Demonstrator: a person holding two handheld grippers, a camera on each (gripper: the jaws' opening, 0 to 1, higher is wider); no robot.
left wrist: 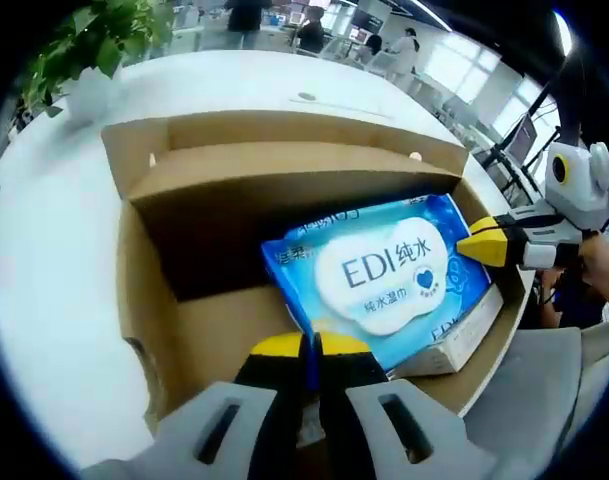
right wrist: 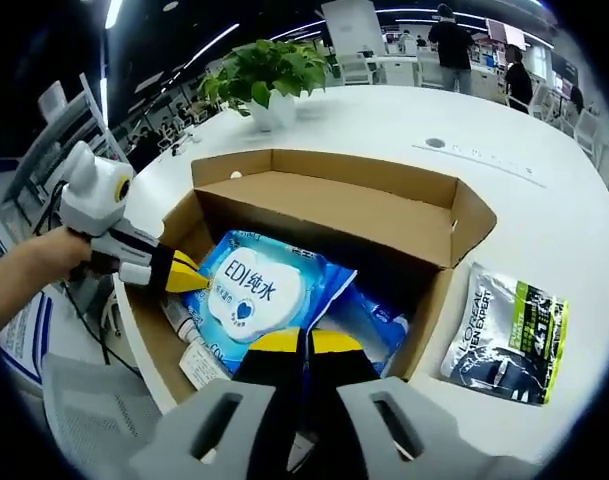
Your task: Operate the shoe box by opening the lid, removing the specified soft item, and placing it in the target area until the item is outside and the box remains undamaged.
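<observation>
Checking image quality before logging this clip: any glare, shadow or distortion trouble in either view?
Left gripper view: strong fisheye bending; the box interior behind the wipes pack sits in deep shadow; bright windows wash out the upper right. Right gripper view: pack label readable, sachet sharp on the white table, edges curved.

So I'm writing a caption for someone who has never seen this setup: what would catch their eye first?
The open cardboard box on the white table, and the bright blue wipes pack lifted inside it. Both grippers are shut on that pack, the left gripper at one edge and the right gripper at another. Next, the dark sachet on the table beside the box and the potted plant behind it.
</observation>
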